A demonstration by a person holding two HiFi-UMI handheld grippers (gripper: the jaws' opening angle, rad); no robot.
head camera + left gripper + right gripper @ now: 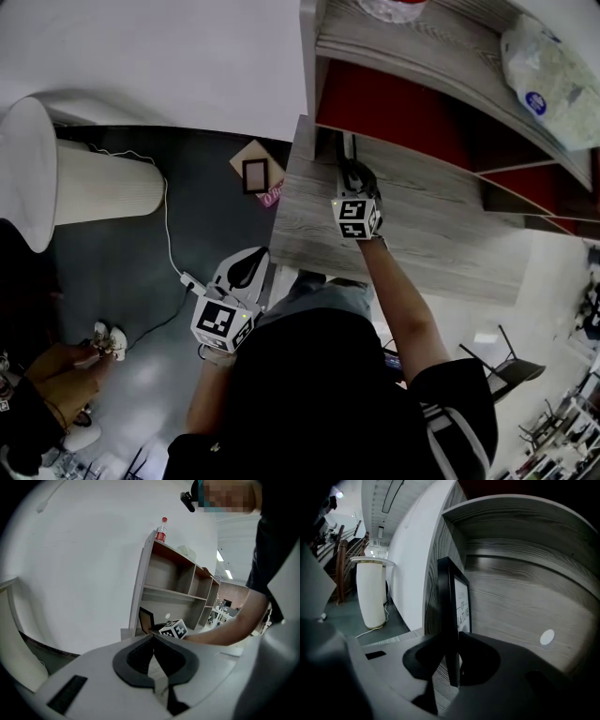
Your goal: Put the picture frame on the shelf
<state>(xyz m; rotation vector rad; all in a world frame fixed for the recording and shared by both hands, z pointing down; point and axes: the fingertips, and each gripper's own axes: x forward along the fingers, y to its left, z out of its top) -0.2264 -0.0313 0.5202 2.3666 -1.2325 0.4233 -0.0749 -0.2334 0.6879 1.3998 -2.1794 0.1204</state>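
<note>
A black picture frame [450,602] stands upright, edge-on, in the bottom compartment of the grey wooden shelf [520,606]. My right gripper [452,637] is shut on its lower edge, one jaw on each side. In the head view the right gripper [349,171] reaches into the shelf [422,225] and the frame [349,145] shows only as a thin dark sliver. The left gripper view shows the frame [145,619] leaning just inside the shelf [164,573]. My left gripper [153,638] is shut with nothing in it, hanging low at my left side [246,265].
A tall white cylinder [94,187] stands on the dark floor at left, with a cable and power strip [187,278] beside it. Another small frame on brown card [255,174] lies by the shelf's corner. A bottle [161,530] tops the shelf. A person [47,384] crouches at lower left.
</note>
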